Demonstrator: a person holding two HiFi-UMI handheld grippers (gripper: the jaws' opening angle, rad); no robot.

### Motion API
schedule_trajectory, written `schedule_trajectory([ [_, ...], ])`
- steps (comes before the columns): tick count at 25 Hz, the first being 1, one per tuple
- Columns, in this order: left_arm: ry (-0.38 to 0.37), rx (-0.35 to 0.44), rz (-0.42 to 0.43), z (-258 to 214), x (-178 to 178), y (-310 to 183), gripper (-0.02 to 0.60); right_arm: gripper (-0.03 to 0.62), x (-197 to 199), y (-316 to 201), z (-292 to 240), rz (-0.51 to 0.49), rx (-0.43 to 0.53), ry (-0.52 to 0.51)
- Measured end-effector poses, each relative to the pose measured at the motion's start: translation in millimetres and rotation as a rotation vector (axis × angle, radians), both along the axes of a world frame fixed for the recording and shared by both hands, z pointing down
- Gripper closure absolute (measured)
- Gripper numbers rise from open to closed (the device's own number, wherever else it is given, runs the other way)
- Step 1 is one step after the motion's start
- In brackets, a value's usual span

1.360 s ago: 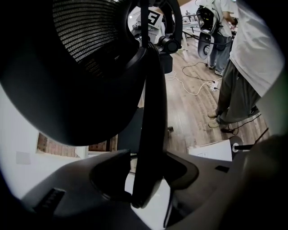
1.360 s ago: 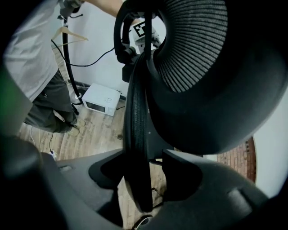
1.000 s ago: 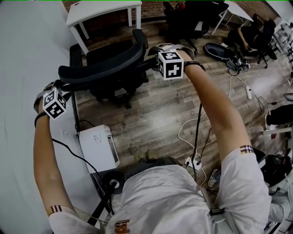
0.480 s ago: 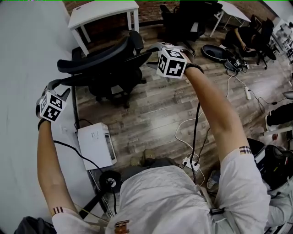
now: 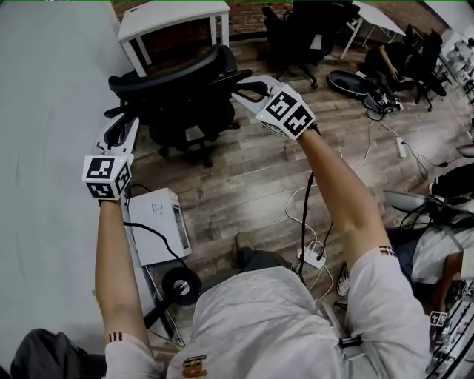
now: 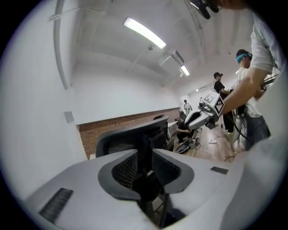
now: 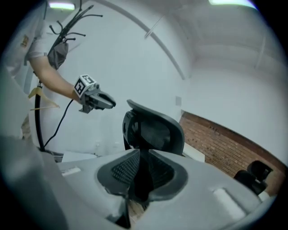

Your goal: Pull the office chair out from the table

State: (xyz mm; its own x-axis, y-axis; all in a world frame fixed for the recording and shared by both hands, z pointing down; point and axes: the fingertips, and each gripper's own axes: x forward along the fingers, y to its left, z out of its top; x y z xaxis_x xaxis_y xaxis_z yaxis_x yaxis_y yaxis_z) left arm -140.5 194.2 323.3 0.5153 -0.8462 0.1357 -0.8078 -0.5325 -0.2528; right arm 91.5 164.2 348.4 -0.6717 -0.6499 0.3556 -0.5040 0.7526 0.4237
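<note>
The black office chair point(image 5: 178, 96) stands on the wooden floor, out from the grey table point(image 5: 44, 111) at the left. My left gripper point(image 5: 120, 127) hovers just short of the chair's left side. Its jaws are closing and hold nothing. My right gripper point(image 5: 248, 85) hangs by the right end of the backrest, jaws also closing on nothing. In the left gripper view the chair's back point(image 6: 121, 134) shows beyond the narrow gap of the left gripper point(image 6: 145, 157). In the right gripper view the chair point(image 7: 155, 128) stands clear of the right gripper point(image 7: 139, 168).
A white box point(image 5: 155, 226) and a round black base point(image 5: 181, 285) sit by the table's edge. Cables and a power strip point(image 5: 311, 259) lie on the floor at my feet. A white desk point(image 5: 174, 15), more black chairs point(image 5: 311, 29) and a seated person point(image 5: 400, 55) are behind.
Both grippers were at the two ends of the chair's backrest; they have come off it, lifted and rolled, and their jaws have narrowed. The chair stands free.
</note>
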Motion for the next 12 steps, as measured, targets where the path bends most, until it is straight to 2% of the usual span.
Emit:
schedule_trajectory([
  [6,0.144,0.049,0.062,-14,23,39,0.53,0.589,-36,47,-20,0.04,0.026,-0.194],
  [12,0.244,0.086,0.101,-25,46,67,0.58,0.591,-66,83,-30,0.018,0.013,-0.345],
])
